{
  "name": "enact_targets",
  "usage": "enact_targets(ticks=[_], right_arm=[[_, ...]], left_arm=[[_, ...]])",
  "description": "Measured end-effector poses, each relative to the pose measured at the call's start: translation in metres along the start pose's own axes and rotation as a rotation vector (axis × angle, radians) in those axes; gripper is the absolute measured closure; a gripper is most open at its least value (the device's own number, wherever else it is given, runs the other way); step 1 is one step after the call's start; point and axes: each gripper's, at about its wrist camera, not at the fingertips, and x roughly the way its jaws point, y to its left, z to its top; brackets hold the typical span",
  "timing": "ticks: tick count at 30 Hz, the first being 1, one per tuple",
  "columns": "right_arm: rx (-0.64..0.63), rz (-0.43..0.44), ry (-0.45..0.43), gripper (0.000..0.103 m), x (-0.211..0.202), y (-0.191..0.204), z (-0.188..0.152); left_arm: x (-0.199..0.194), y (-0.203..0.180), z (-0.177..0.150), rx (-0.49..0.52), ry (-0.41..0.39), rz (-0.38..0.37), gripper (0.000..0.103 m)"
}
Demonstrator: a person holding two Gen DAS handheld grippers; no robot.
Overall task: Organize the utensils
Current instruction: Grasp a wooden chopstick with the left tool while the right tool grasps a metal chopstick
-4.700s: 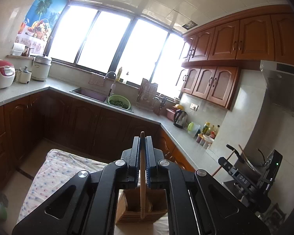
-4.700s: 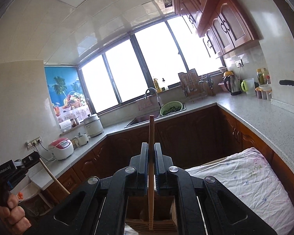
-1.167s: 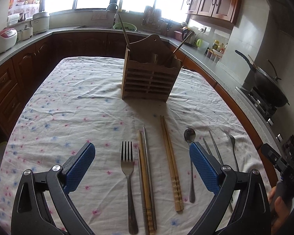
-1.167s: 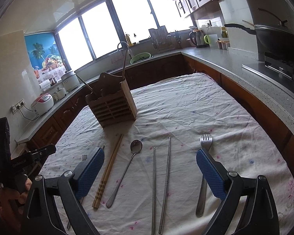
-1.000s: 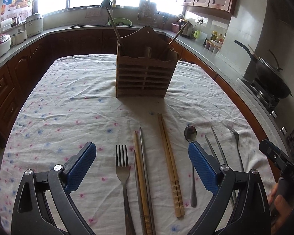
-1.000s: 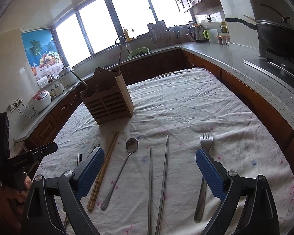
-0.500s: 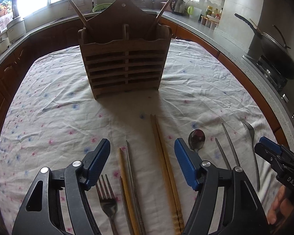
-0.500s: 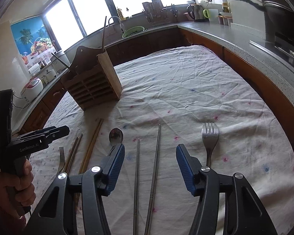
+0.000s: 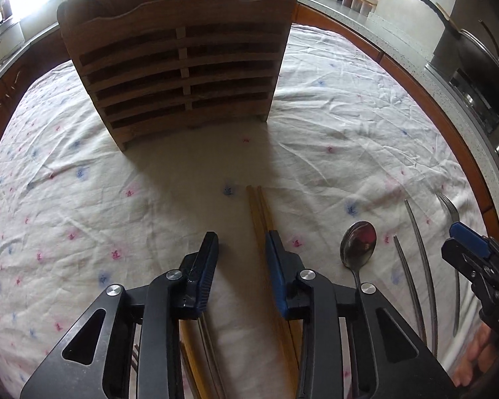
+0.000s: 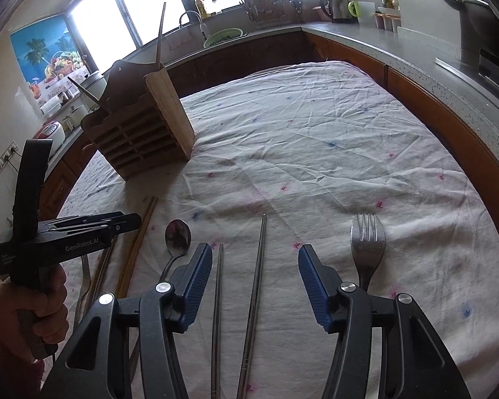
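Two metal chopsticks (image 10: 239,302) lay between the right gripper's (image 10: 255,259) closing, untouching jaws at bottom center. The left gripper (image 9: 241,242) was closing beside the wooden chopsticks (image 9: 261,212), gripping nothing.

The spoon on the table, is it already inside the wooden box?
No, the spoon lies flat on the tablecloth, apart from the wooden holder.

A: Surface? Table under a white floral tablecloth (image 10: 316,139), creased.

B: On it: slatted wooden utensil holder (image 9: 183,66) upright at the far side. Nearer, in a row: wooden chopsticks (image 9: 259,206), spoon (image 10: 178,236), two metal chopsticks (image 10: 257,266), fork (image 10: 367,242). Another fork (image 10: 83,276) far left.
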Motion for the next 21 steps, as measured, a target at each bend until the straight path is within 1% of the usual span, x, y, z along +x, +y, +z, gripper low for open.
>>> enact_targets(ticks=[2, 7, 9, 11, 14, 18, 20, 21], right_arm=[[-0.004, 0.002, 0.013, 0.057, 0.005, 0.001, 0.0], [-0.018, -0.023, 0.04, 0.062, 0.017, -0.001, 0.001], [-0.023, -0.04, 0.051, 0.072, 0.022, -0.001, 0.001], [-0.027, -0.049, 0.069, 0.076, 0.029, -0.002, 0.001], [-0.062, -0.076, 0.068, 0.078, 0.034, 0.001, 0.002], [-0.108, -0.103, 0.078, 0.077, 0.043, 0.008, 0.009], [-0.138, -0.125, 0.083, 0.077, 0.048, 0.013, 0.013], [-0.154, -0.135, 0.084, 0.077, 0.05, 0.017, 0.014]], left_arm=[[-0.001, 0.002, -0.001, -0.004, -0.002, -0.005, 0.074], [0.002, 0.003, 0.001, -0.013, 0.015, -0.045, 0.075], [0.004, 0.0, 0.003, 0.0, 0.013, -0.034, 0.075], [0.007, -0.005, 0.006, 0.023, 0.011, -0.014, 0.075], [0.012, -0.014, 0.011, 0.062, 0.008, 0.016, 0.075], [0.017, -0.021, 0.016, 0.105, 0.007, 0.04, 0.076], [0.017, -0.025, 0.016, 0.128, -0.001, 0.041, 0.084], [0.017, -0.026, 0.016, 0.139, -0.007, 0.042, 0.091]])
